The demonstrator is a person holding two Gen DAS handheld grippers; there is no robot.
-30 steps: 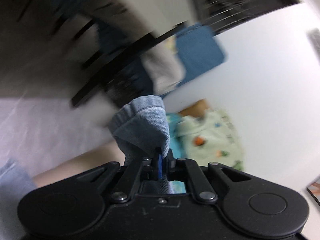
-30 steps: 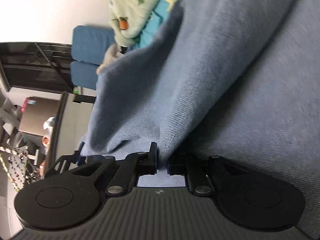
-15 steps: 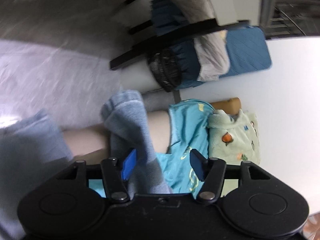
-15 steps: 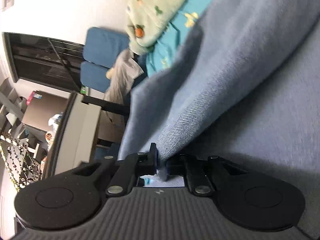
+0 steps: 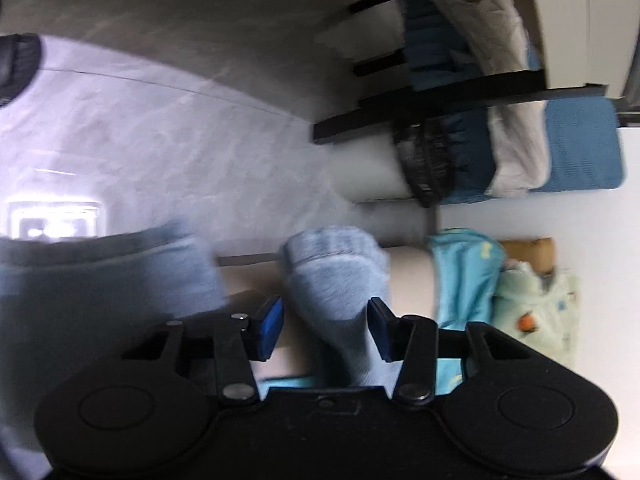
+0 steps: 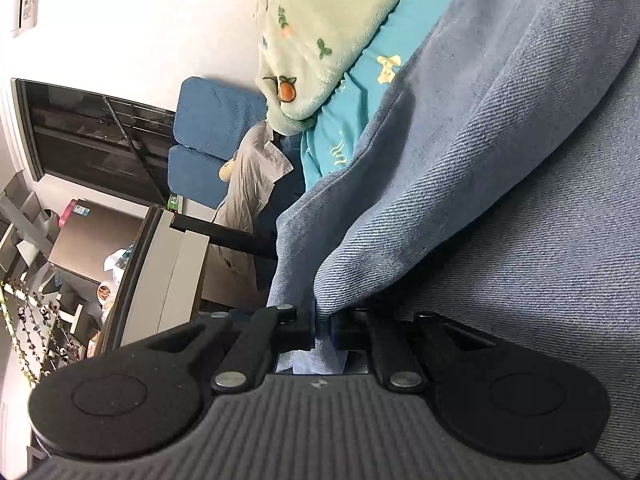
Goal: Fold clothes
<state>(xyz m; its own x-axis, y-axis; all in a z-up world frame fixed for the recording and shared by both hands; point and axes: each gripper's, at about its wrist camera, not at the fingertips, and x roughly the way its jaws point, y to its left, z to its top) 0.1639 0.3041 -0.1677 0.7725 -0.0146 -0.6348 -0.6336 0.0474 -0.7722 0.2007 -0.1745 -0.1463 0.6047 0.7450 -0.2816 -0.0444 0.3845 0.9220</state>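
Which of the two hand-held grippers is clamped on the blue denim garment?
The right hand-held gripper: its jaws pinch a fold of the denim garment. The left hand-held gripper has visible gaps around the cloth.

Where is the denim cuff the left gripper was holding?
In the left wrist view the denim cuff stands between the closing left gripper jaws, pads apart, left of the turquoise sheet.

Teal sheet (image 6: 340,136), apparently under denim garment (image 6: 520,160)

- The left wrist view is smeared by motion blur; the grey floor (image 5: 168,148) shows no detail
- The blue denim garment (image 6: 500,200) is cut off by the right and top edges
- The green blanket (image 6: 320,32) is cropped at the top
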